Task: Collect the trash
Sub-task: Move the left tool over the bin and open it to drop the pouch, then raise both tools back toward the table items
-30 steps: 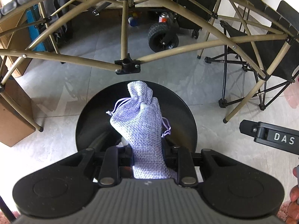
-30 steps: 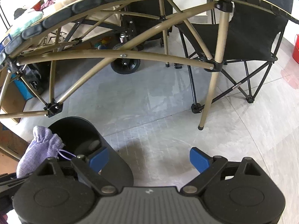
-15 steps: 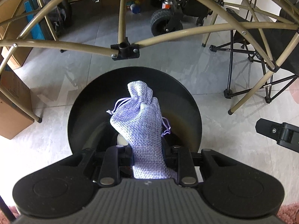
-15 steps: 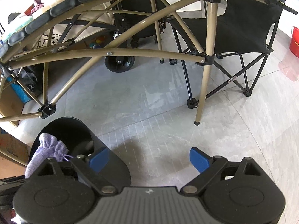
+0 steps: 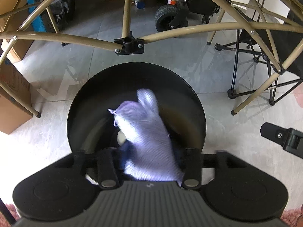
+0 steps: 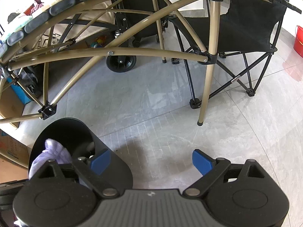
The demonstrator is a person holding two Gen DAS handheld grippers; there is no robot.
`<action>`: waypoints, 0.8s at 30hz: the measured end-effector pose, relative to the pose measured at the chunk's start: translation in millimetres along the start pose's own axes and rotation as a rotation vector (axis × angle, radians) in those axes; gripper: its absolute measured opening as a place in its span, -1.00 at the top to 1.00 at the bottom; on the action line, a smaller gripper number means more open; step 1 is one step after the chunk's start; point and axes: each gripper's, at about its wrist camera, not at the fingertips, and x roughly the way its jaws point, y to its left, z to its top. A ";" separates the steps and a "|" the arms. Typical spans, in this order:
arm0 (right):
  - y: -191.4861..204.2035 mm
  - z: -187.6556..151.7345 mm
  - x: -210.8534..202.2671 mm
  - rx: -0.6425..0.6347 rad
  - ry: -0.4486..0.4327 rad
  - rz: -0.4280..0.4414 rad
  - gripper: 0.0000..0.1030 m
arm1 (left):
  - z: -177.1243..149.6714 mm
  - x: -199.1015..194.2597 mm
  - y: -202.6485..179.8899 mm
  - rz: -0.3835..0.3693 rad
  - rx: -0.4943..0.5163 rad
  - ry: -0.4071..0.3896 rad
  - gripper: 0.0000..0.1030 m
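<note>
Pouch over the bin

The left gripper [image 5: 149, 151] has just been opening — the blurred lilac pouch [image 5: 145, 132] sits between its parted jaws, above the black bin [image 5: 90, 98]; the right gripper [image 6: 151, 160] stands wide, empty.

Below your left tool, a round black bin [image 5: 98, 94] stands on the pale grey tiled floor [image 6: 151, 102]. Ahead of it, tan folding-table legs [image 6: 205, 87] meet the tiles. Beyond stand a black folding chair [image 6: 246, 30], to the right, and a black wheel [image 5: 166, 17]. Cardboard boxes [image 5: 13, 102] sit to the left.
</note>
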 end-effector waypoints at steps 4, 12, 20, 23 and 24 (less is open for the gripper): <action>0.7 -1.8 0.2 0.001 -0.002 0.001 -0.81 | 0.2 -2.8 1.9 -0.018 -0.023 -0.007 -0.99; 0.8 -1.6 0.1 0.002 -0.003 0.001 -0.81 | 0.4 -3.9 2.7 -0.010 -0.032 -0.004 -1.00; 0.7 -1.6 0.1 0.002 -0.003 0.001 -0.81 | -0.2 -4.5 2.5 -0.011 -0.028 -0.006 -1.00; 0.6 -1.6 0.1 0.001 -0.003 0.002 -0.81 | -0.7 -5.3 2.7 -0.012 -0.027 -0.008 -1.00; 0.6 -1.6 0.1 0.001 -0.003 0.002 -0.81 | -0.8 -6.0 2.6 -0.012 -0.027 -0.009 -1.00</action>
